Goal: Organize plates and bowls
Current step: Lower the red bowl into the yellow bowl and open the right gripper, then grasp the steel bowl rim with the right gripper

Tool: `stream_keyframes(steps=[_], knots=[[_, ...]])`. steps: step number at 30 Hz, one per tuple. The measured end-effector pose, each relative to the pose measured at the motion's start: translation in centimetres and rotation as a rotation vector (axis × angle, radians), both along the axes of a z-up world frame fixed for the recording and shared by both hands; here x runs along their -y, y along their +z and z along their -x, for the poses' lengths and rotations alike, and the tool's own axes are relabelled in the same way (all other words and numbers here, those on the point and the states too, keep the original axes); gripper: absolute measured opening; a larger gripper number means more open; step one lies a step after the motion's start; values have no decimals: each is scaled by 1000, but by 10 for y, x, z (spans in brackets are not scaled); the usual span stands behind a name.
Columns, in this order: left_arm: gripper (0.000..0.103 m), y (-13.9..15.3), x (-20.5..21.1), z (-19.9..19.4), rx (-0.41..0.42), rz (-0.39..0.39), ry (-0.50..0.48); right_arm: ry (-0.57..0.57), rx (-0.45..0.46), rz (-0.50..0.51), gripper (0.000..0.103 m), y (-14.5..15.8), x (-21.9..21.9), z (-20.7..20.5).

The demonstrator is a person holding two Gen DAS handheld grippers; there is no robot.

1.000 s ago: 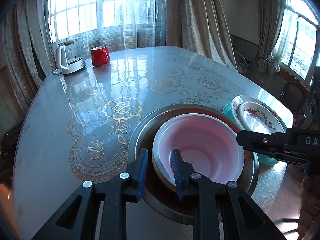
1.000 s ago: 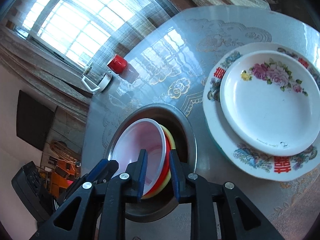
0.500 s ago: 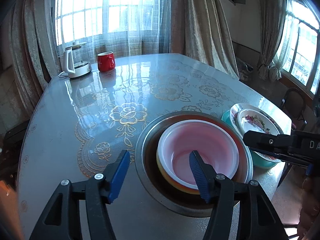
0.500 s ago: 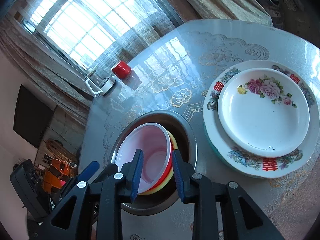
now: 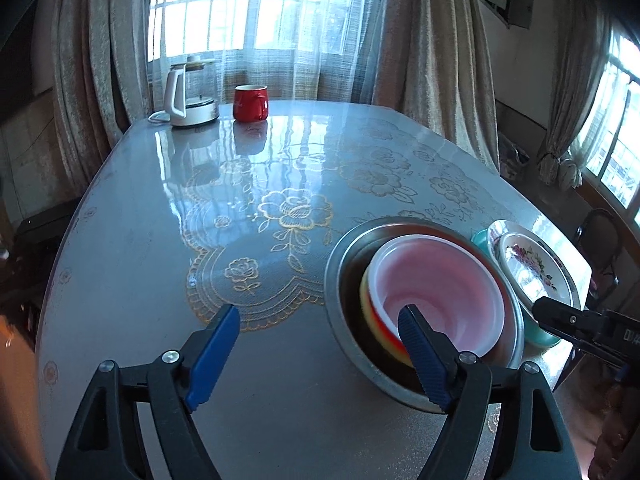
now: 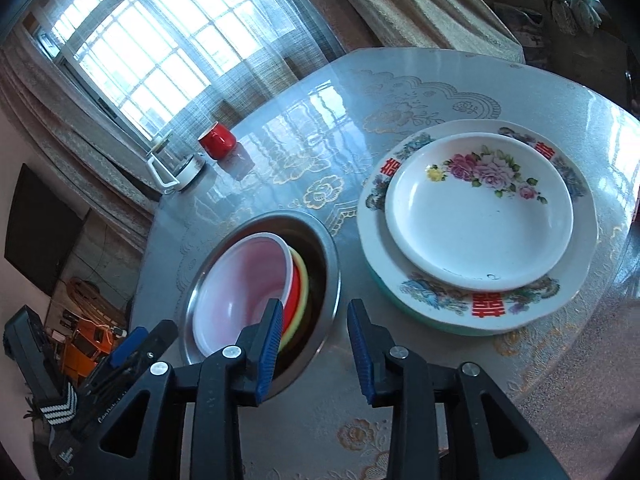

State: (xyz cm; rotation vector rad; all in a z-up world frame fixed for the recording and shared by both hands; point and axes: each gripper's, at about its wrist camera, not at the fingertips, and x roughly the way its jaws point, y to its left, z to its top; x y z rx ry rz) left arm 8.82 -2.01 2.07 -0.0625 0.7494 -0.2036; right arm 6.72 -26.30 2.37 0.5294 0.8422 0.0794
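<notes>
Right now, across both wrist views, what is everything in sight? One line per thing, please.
steel basin: 1, silver, near table edge
plastic bowls: 3 nested, white over red over yellow, inside basin
plates: 3 stacked, small floral on larger floral on teal, beside basin
mug: 1, red, far end
kettle: 1, white, beside mug
table: 1, grey, gold flower pattern
left gripper: black, blue pads, opening, nothing held
right gripper: same, opening, nothing held
</notes>
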Motion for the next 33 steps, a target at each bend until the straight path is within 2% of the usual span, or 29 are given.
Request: stream_keyframes(steps=[7, 9, 13, 17, 26, 33], knots=[[83, -11, -24, -3, -64, 79, 46, -16, -4, 34, 40, -1, -2, 4], [83, -14, -29, -6, -86, 104, 42, -11, -38, 60, 43, -2, -6, 2], [80, -16, -30, -7, -109, 125, 20, 4, -70, 63, 43, -8, -9, -1], [63, -16, -25, -9, -123, 118, -3, 8, -95, 24, 43, -15, -7, -6], [47, -15, -19, -19, -150, 138, -52, 20, -138, 29, 39, -25, -12, -15], [26, -16, -4, -23, -167, 116, -124, 39, -143, 47, 34, -27, -16, -19]])
